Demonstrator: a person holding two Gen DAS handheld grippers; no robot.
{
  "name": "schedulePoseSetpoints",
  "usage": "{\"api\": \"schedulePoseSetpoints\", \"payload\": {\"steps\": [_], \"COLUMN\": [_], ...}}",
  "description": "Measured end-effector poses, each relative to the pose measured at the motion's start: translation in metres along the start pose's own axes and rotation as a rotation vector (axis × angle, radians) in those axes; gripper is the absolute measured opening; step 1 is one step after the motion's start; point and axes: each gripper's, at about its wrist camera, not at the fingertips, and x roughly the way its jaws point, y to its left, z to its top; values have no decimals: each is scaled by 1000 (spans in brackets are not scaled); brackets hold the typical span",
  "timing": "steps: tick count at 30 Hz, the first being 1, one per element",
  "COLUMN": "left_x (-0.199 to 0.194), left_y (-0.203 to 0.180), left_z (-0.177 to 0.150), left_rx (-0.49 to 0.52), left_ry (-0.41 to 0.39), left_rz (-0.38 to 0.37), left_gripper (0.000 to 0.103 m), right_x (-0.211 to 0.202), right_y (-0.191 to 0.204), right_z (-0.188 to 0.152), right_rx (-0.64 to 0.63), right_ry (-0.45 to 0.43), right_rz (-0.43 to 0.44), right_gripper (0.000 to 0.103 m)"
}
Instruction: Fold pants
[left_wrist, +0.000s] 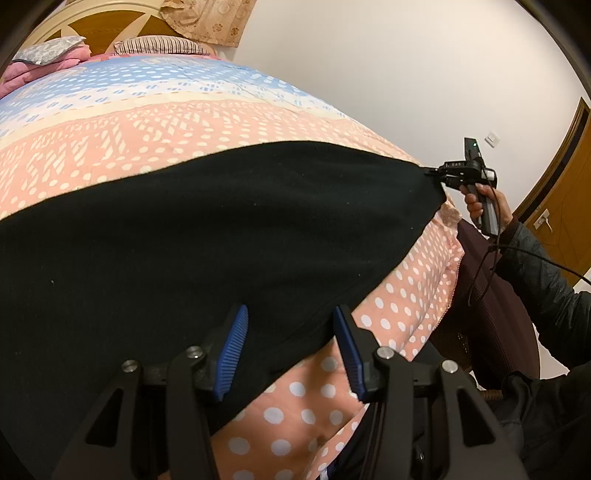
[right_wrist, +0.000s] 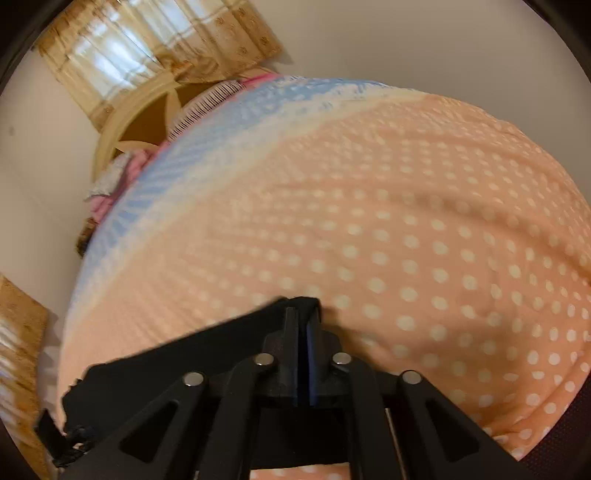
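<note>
Black pants (left_wrist: 207, 236) lie spread across the polka-dot quilt (left_wrist: 155, 122) on the bed. My left gripper (left_wrist: 290, 325) is open, its blue pads (left_wrist: 232, 347) straddling the near edge of the pants without gripping it. My right gripper (left_wrist: 437, 173) is shut on the far right corner of the pants and holds it slightly lifted. In the right wrist view the right gripper (right_wrist: 304, 314) has its jaws closed on the black fabric (right_wrist: 192, 354), which trails to the left below it. That view is motion blurred.
The quilt (right_wrist: 388, 221) covers the whole bed, pink near me and blue toward the headboard (left_wrist: 92, 26). Pillows and pink bedding (left_wrist: 40, 62) sit at the head. A dark chair (left_wrist: 491, 306) and a wooden door (left_wrist: 565, 206) stand right of the bed.
</note>
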Motion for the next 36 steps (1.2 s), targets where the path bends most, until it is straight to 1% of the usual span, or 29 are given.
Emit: {"api": "schedulePoseSetpoints", "payload": {"steps": [1, 2, 4, 7, 9, 10, 12, 14, 15, 16, 18, 19, 20, 21, 22, 25, 28, 30, 33, 35, 36], "left_x": [0, 0, 0, -4, -13, -21, -45, -76, -95, -109, -146, -163, -174, -188, -200, -206, -192, -187, -186, -188, -188], "left_y": [0, 0, 0, -1, 1, 4, 14, 32, 48, 60, 96, 114, 125, 139, 153, 178, 192, 194, 198, 202, 203], "left_z": [0, 0, 0, 0, 0, 0, -2, -6, -10, -14, -28, -36, -41, -48, -55, -68, -72, -72, -72, -70, -70], "left_rx": [0, -1, 1, 1, -1, -1, -8, -44, -82, -112, -184, -225, -254, -290, -334, -420, -440, -441, -476, -486, -489], "left_ry": [1, 1, 0, -8, -20, -38, -84, -137, -165, -180, -207, -213, -220, -234, -247, -249, -232, -243, -259, -274, -267], "left_rz": [0, -1, 0, 19, 63, 89, 168, 264, 336, 386, 526, 582, 604, 620, 621, 574, 586, 632, 657, 656, 648], "left_gripper": [51, 51, 51, 51, 51, 51, 51, 51, 51, 51, 51, 51, 51, 51, 51, 51, 51, 51, 54, 54, 54], "right_x": [-3, -9, -21, -41, -50, -55, -62, -66, -67, -67, -64, -63, -61, -59, -56, -45, -37, -33, -30, -30, -29], "right_y": [-2, -5, -10, -15, -9, -3, 7, 22, 29, 38, 59, 71, 83, 94, 104, 135, 157, 170, 183, 188, 189], "right_z": [0, -2, -6, -21, -33, -40, -53, -65, -69, -73, -79, -83, -87, -91, -95, -108, -117, -124, -136, -143, -145], "right_rx": [9, 19, 31, 37, 0, -21, -51, -74, -81, -90, -113, -133, -156, -181, -203, -278, -325, -358, -404, -425, -430], "right_ry": [-17, -31, -51, -88, -97, -105, -121, -142, -150, -152, -157, -163, -166, -165, -161, -143, -121, -105, -85, -75, -73], "right_rz": [-10, -5, 8, -38, -37, -40, -29, -4, 9, 29, 69, 90, 106, 117, 123, 134, 164, 171, 181, 186, 191], "right_gripper": [54, 64, 64, 64, 64, 64, 64, 64, 64, 64, 64, 64, 64, 64, 64, 64, 64, 64, 64, 64, 64]}}
